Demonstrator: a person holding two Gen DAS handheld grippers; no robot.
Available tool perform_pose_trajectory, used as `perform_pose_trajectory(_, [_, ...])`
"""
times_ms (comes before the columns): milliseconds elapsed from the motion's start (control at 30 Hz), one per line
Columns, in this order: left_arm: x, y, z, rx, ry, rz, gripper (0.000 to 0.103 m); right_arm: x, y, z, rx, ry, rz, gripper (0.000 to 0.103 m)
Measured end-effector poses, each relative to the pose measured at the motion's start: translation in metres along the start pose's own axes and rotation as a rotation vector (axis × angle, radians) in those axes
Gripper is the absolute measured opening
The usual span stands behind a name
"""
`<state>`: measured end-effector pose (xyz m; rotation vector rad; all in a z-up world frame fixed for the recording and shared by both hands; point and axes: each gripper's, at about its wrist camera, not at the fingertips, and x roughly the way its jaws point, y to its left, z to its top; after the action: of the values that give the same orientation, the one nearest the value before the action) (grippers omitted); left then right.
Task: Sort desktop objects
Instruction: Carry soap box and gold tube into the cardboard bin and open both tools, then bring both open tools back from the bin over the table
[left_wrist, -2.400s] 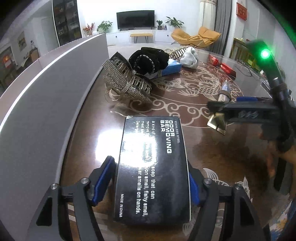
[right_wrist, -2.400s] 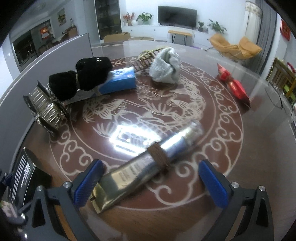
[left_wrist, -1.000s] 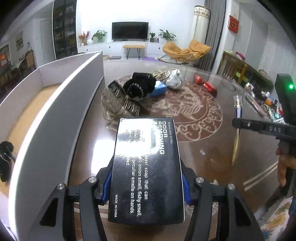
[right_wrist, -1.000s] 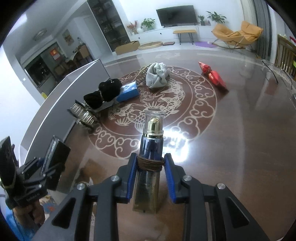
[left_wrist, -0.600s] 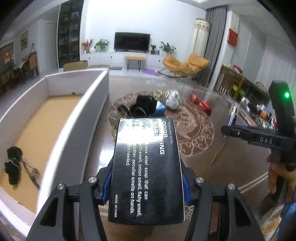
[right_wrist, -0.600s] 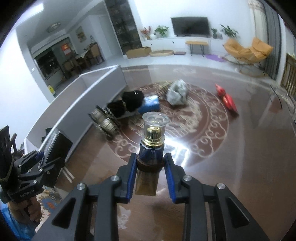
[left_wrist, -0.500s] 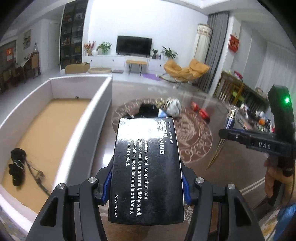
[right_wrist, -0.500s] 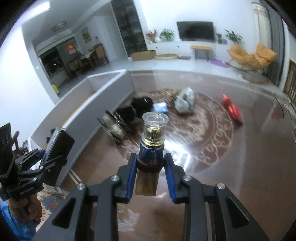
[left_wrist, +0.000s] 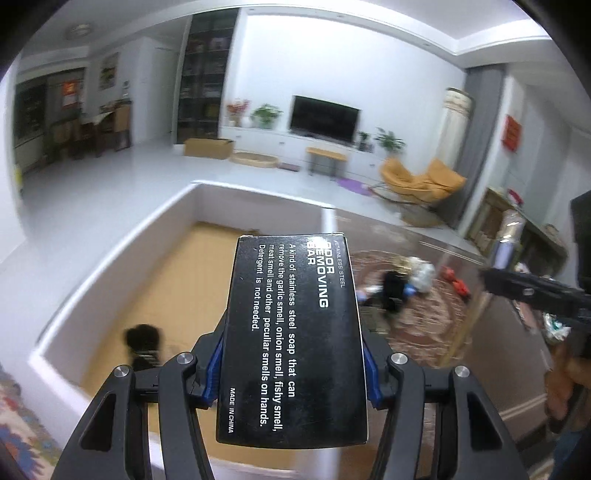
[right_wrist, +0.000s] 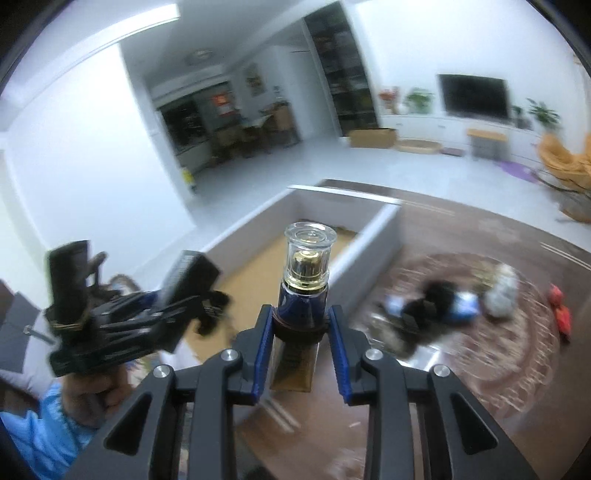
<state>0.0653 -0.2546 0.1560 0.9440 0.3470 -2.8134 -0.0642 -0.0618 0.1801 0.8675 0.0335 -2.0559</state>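
My left gripper (left_wrist: 291, 373) is shut on a black box (left_wrist: 293, 332) printed "odor removing bar" and holds it in the air over the near corner of a white-walled bin (left_wrist: 110, 258) with a tan floor. My right gripper (right_wrist: 299, 339) is shut on a blue and gold tube (right_wrist: 301, 306) with a clear cap, held up pointing toward the bin (right_wrist: 380, 229). The left gripper with its box (right_wrist: 184, 280) shows at the left of the right wrist view. The right gripper (left_wrist: 517, 288) shows at the right of the left wrist view.
A black hair accessory (left_wrist: 142, 341) lies on the bin floor. On the brown table with the round pattern (left_wrist: 436, 325) lie a black item (left_wrist: 393, 286), a blue box (right_wrist: 463, 306), a grey cloth (right_wrist: 500, 286) and red packets (right_wrist: 559, 304).
Both grippers have risen and swung left toward the bin, each carrying its object. The bin's inside has come into fuller view; the table items have dropped to the right.
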Motion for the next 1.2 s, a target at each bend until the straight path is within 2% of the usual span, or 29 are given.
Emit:
perform_pose_trajectory(100, [0.004, 0.031, -0.001, -0.030, 0.030, 0.045, 0.057, 0.028, 0.035, 0.014, -0.030, 0.026, 0.075, 0.030])
perform_pose_trajectory(267, [0.028, 0.066, -0.010, -0.056, 0.108, 0.090, 0.057, 0.084, 0.072, 0.024, -0.079, 0.119, 0.117, 0.030])
perform_pose_trajectory(433, [0.069, 0.080, -0.014, -0.066, 0.215, 0.103, 0.057, 0.168, 0.088, 0.015, -0.125, 0.286, 0.057, 0.030])
perform_pose_trajectory(533, [0.093, 0.082, -0.011, -0.047, 0.272, 0.123, 0.058, 0.210, 0.083, 0.007, -0.119, 0.345, 0.005, 0.031])
perform_pose_trajectory(600, [0.114, 0.086, -0.008, -0.054, 0.341, 0.154, 0.059, 0.235, 0.075, 0.004, -0.100, 0.380, -0.023, 0.032])
perform_pose_trajectory(667, [0.130, 0.090, -0.005, -0.076, 0.389, 0.203, 0.059, 0.255, 0.066, 0.006, -0.060, 0.392, -0.029, 0.041])
perform_pose_trajectory(700, [0.132, 0.093, -0.003, -0.096, 0.403, 0.215, 0.061, 0.257, 0.061, 0.009, -0.035, 0.382, -0.032, 0.058])
perform_pose_trajectory(733, [0.133, 0.094, -0.002, -0.104, 0.397, 0.214, 0.074, 0.256, 0.056, 0.013, -0.004, 0.360, -0.030, 0.079])
perform_pose_trajectory(767, [0.131, 0.093, -0.001, -0.105, 0.384, 0.228, 0.091, 0.252, 0.052, 0.015, 0.019, 0.335, -0.023, 0.086])
perform_pose_trajectory(800, [0.127, 0.094, -0.001, -0.100, 0.358, 0.256, 0.096, 0.246, 0.049, 0.019, 0.037, 0.300, -0.011, 0.091])
perform_pose_trajectory(900, [0.114, 0.096, -0.003, -0.083, 0.301, 0.305, 0.098, 0.213, 0.041, 0.020, 0.019, 0.190, -0.026, 0.092])
perform_pose_trajectory(967, [0.104, 0.094, -0.007, -0.101, 0.264, 0.311, 0.098, 0.184, 0.032, 0.013, -0.014, 0.105, -0.077, 0.095])
perform_pose_trajectory(1000, [0.097, 0.091, -0.010, -0.113, 0.238, 0.303, 0.098, 0.174, 0.030, 0.011, -0.024, 0.078, -0.102, 0.100])
perform_pose_trajectory(1100, [0.078, 0.074, -0.012, -0.113, 0.172, 0.266, 0.098, 0.129, -0.002, -0.016, -0.052, -0.009, -0.226, 0.103])
perform_pose_trajectory(1200, [0.057, 0.043, -0.009, -0.082, 0.115, 0.208, 0.098, 0.092, -0.056, -0.057, -0.066, -0.004, -0.397, 0.103])
